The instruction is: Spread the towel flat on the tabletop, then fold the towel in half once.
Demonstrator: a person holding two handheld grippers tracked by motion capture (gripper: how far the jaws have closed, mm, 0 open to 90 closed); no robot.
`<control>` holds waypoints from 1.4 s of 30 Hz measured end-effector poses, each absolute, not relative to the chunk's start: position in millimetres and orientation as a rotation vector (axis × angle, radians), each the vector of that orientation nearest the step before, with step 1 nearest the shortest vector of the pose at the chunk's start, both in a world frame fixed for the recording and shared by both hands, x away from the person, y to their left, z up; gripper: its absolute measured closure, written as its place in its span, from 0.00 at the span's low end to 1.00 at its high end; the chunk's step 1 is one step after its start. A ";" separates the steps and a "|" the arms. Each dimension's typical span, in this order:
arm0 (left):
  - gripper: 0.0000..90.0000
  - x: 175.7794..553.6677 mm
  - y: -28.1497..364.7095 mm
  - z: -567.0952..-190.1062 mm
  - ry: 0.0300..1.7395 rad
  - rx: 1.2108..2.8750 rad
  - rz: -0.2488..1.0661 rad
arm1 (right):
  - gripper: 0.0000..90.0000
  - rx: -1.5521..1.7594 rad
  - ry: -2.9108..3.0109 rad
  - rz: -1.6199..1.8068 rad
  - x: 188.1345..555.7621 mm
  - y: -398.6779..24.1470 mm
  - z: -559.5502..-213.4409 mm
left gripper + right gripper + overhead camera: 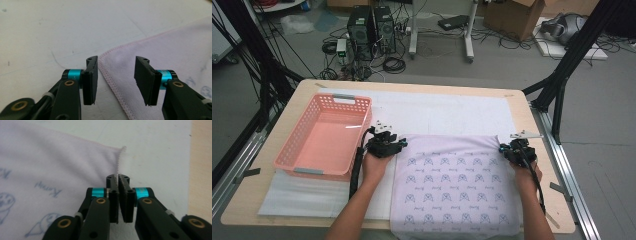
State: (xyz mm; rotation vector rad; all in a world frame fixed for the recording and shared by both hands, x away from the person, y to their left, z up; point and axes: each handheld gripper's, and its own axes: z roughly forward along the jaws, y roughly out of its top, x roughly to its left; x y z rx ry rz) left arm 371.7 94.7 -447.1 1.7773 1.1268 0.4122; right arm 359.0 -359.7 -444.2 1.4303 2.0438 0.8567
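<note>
A pink slotted basket (323, 137) sits at the left of the wooden desk (544, 160), on a white mat (437, 110). Beyond, two black computer towers (372, 32) and a cardboard box (514, 17) stand on the floor.

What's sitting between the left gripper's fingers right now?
The towel's stitched corner edge, lying flat on the white mat. In the left gripper view, the left gripper stands open astride it, neither pad pressing the cloth.
</note>
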 end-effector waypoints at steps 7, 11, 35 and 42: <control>0.44 361.1 92.8 -437.6 1.010 1.768 0.355 | 0.61 1.434 2.048 0.972 344.1 -370.6 -433.8; 0.32 352.4 90.6 -430.9 0.971 1.739 0.350 | 0.47 1.368 2.082 1.124 323.6 -376.0 -426.7; 0.26 315.9 110.9 -437.3 0.951 1.701 0.336 | 0.21 1.199 2.110 1.252 275.1 -364.1 -422.1; 0.26 317.2 109.2 -436.4 0.952 1.710 0.333 | 0.21 1.225 2.101 1.246 277.1 -367.1 -421.6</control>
